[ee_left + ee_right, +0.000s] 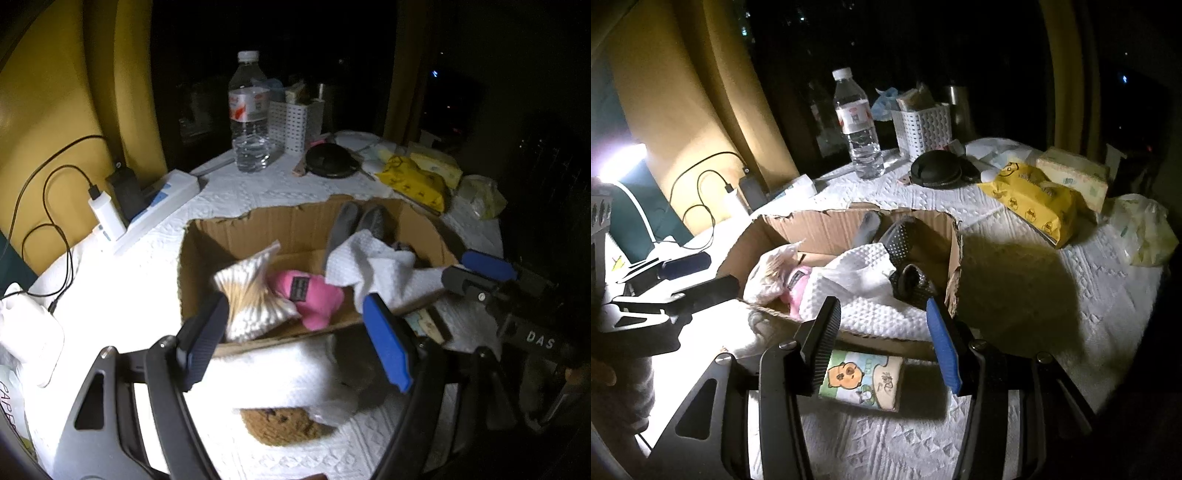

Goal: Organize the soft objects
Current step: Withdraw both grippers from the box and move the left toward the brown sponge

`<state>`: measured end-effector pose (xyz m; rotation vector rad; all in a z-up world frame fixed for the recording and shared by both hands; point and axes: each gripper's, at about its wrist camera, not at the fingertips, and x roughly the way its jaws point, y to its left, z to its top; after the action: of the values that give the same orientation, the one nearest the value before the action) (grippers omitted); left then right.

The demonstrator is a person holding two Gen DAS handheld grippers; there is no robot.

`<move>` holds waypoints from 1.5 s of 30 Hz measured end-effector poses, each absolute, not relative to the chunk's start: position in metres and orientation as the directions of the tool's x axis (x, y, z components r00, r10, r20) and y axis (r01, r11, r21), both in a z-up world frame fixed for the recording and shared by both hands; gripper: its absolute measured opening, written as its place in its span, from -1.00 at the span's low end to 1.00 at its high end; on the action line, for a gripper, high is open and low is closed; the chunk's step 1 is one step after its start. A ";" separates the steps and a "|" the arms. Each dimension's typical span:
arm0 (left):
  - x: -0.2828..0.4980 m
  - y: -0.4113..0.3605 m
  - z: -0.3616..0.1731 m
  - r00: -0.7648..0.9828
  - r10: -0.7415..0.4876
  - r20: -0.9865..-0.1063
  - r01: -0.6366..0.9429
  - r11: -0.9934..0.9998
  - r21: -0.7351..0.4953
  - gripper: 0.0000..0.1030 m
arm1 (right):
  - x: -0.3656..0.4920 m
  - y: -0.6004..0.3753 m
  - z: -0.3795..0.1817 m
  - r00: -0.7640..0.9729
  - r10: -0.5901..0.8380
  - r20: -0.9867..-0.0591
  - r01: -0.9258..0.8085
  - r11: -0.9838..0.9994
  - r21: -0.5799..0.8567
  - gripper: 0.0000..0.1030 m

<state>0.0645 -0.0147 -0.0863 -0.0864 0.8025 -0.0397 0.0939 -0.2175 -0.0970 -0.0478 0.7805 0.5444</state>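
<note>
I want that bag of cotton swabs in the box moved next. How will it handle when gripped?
The bag of cotton swabs looks light; its clear plastic film may be slippery. The sticks lie bundled, so it probably resists squeezing across them, while its loose pinched top may crumple.

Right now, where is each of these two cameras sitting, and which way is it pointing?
Left wrist view: sits on the left tongs, looking forward and down at the cardboard box; its own open fingers show, with the right tongs at the right edge.
Right wrist view: sits on the right tongs, aimed down at the same box; its own open fingers show, with the left tongs at left.
Shared: box, white cloth, water bottle, white basket, yellow pack.
</note>
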 end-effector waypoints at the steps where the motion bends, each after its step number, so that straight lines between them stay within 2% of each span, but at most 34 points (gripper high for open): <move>1: 0.063 -0.016 -0.085 0.696 -0.071 -0.715 0.007 0.996 -0.092 0.48 | 0.091 -0.217 -0.095 0.581 0.454 -0.676 -0.490 0.858 0.156 0.14; 12: 0.038 -0.026 -0.081 0.696 -0.097 -0.711 0.045 0.995 -0.091 0.48 | 0.062 -0.228 -0.084 0.610 0.444 -0.657 -0.471 0.869 0.150 0.18; 26: 0.014 -0.028 -0.094 0.674 -0.125 -0.728 0.065 0.992 -0.110 0.48 | 0.040 -0.229 -0.098 0.601 0.419 -0.681 -0.440 0.884 0.155 0.20; 33: 0.013 -0.022 -0.107 0.655 -0.113 -0.747 0.040 0.993 -0.114 0.48 | 0.038 -0.223 -0.111 0.572 0.430 -0.698 -0.449 0.877 0.173 0.42; 45: 0.028 0.003 -0.127 0.634 -0.067 -0.770 -0.037 0.992 -0.117 0.48 | 0.059 -0.219 -0.139 0.521 0.432 -0.736 -0.444 0.874 0.198 0.44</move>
<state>0.0285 0.0029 -0.1270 -0.1257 0.8840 -0.0174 0.0587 -0.2186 -0.1387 -0.0156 0.8774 0.5246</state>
